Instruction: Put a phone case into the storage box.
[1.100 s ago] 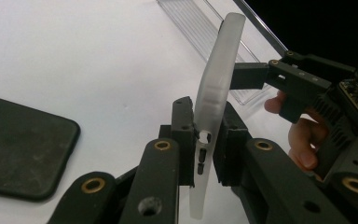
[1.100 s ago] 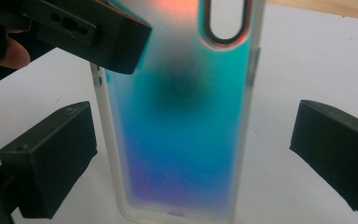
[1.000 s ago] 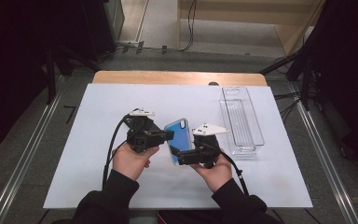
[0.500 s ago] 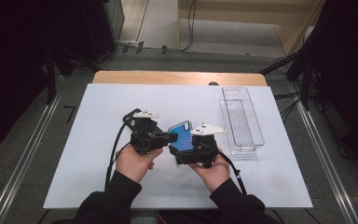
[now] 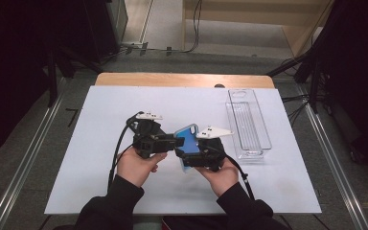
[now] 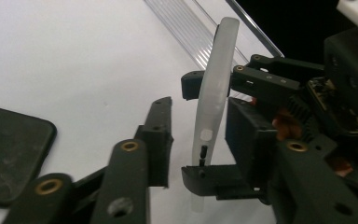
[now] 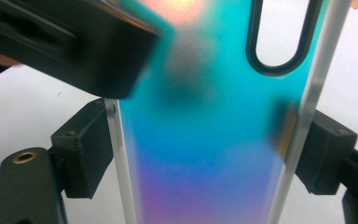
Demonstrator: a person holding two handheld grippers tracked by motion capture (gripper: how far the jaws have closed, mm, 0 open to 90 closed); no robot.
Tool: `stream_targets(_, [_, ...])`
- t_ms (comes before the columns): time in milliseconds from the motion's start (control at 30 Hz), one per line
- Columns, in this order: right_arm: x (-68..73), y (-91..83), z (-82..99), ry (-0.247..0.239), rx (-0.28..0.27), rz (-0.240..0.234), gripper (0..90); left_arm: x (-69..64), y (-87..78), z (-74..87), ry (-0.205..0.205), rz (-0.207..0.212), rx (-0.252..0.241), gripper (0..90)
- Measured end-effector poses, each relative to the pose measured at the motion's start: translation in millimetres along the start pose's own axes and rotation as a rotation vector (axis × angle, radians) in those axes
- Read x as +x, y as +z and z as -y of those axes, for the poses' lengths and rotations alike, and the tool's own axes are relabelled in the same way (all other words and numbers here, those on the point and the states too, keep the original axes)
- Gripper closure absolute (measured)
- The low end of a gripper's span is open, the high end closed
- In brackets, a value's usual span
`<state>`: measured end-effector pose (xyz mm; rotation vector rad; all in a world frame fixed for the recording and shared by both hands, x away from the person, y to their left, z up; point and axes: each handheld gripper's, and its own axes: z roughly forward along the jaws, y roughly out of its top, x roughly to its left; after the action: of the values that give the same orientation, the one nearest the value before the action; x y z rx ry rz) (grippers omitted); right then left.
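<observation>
Keeping the right gripper (image 5: 197, 154) clamped across the case (image 5: 188, 136) edges lets the parted left gripper (image 5: 171, 142) withdraw cleanly.

You hold a phone case (image 7: 205, 140) of glossy plastic, its back shading from turquoise to violet with a frosted, translucent rim (image 6: 213, 93). The black jaws of your right gripper (image 7: 205, 158) and left gripper (image 6: 193, 140) look like matt plastic, with small brass-coloured metal bushings (image 6: 129, 146). A flat black slab (image 6: 9, 158) beside you has a dull, slightly grainy face. The white table cover (image 5: 100, 115) is smooth and matt; the clear plastic tray (image 5: 249, 122) is glossy and ribbed.
</observation>
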<state>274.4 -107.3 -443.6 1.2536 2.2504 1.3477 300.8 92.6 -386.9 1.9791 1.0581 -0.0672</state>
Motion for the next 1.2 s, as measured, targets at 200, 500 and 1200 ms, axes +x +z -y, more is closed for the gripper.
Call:
stream_targets(200, [-9.8,-2.6,-1.2,0.016,0.001,-0.011,16.1,-0.5,-9.9,-3.0,0.033,0.035,0.004,44.6])
stream_targets(500, [-20.4,-9.2,-4.7,-0.008,0.008,-0.088,16.1,4.5,-15.3,-0.8,0.124,0.134,0.068,33.5])
stream_targets(1200, [-33.6,-20.1,-9.6,-0.050,0.026,-0.164,16.1,28.7,-13.6,28.8,0.320,0.167,0.135,30.7])
